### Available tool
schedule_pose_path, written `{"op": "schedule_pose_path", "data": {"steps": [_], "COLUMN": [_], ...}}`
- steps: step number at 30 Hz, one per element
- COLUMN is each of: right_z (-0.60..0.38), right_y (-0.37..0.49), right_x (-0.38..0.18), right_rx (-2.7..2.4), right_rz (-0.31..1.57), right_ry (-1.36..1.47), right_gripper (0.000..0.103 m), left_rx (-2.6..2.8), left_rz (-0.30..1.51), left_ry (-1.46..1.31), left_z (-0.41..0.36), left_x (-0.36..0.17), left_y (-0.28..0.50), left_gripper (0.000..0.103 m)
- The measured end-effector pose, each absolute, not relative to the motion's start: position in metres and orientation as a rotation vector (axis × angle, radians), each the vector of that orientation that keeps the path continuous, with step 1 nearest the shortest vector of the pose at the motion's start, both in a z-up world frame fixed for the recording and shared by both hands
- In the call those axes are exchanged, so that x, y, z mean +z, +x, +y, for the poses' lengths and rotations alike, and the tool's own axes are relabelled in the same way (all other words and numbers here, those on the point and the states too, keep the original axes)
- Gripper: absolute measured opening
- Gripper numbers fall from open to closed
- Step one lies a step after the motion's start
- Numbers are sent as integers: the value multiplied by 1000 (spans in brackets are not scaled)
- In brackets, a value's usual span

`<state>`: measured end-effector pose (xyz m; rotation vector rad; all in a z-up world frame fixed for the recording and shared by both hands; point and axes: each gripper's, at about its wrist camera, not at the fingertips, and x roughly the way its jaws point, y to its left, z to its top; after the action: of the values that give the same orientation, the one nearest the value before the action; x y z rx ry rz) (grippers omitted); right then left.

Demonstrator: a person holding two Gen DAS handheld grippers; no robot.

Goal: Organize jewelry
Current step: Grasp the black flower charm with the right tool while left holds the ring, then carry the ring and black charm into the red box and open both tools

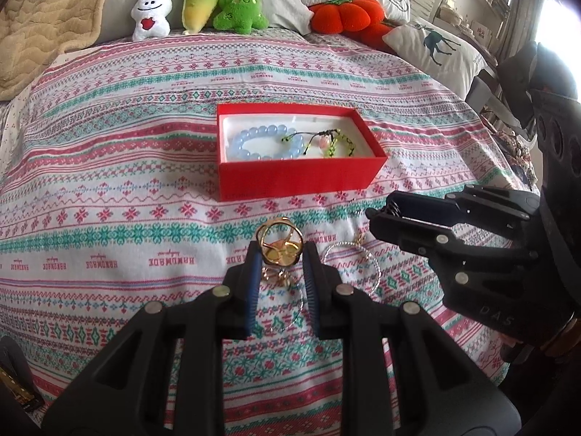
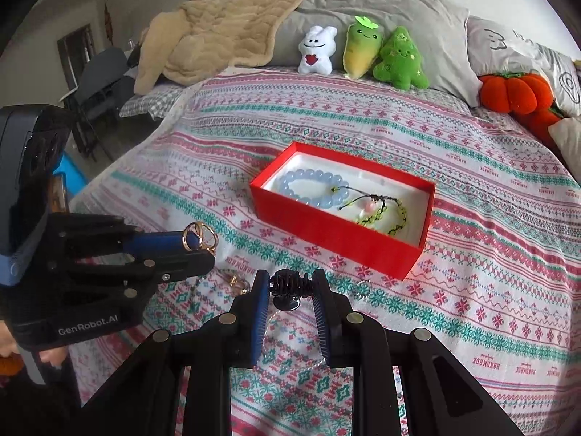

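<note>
A red box (image 1: 290,178) (image 2: 337,239) with a white lining sits on the bed. In it lie a blue bead bracelet (image 1: 254,141) (image 2: 312,185) and a green braided bracelet (image 1: 334,145) (image 2: 385,214). My left gripper (image 1: 280,254) (image 2: 203,243) is shut on a gold ring-shaped piece of jewelry (image 1: 279,243) (image 2: 198,238), held just above the bedspread. My right gripper (image 2: 291,287) (image 1: 377,218) is shut on a small black hair claw clip (image 2: 288,285). More gold pieces (image 2: 232,279) and a thin silver bangle (image 1: 352,254) lie on the bedspread below the grippers.
The patterned bedspread (image 1: 109,167) covers the bed. Plush toys (image 2: 363,51), an orange pumpkin cushion (image 2: 515,91), pillows and a beige blanket (image 2: 218,29) line the far edge. A chair (image 2: 98,87) stands beside the bed on the left.
</note>
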<state>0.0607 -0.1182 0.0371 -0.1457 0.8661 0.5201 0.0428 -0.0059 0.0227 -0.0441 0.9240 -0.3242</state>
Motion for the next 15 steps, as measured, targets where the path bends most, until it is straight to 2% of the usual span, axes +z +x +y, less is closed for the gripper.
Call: {"op": "schedule_pose_path", "data": {"steps": [15], "right_z": [-136], "right_y": [91], "right_x": [55], "right_rx": [453], "right_rz": [845], "right_ry": [-73], "right_gripper": [24], "left_rx": [-273], "left_rz": [913], "left_ry": [-101], "left_z": [-12], "left_x": [38], "left_y": [78], "left_gripper": [25]}}
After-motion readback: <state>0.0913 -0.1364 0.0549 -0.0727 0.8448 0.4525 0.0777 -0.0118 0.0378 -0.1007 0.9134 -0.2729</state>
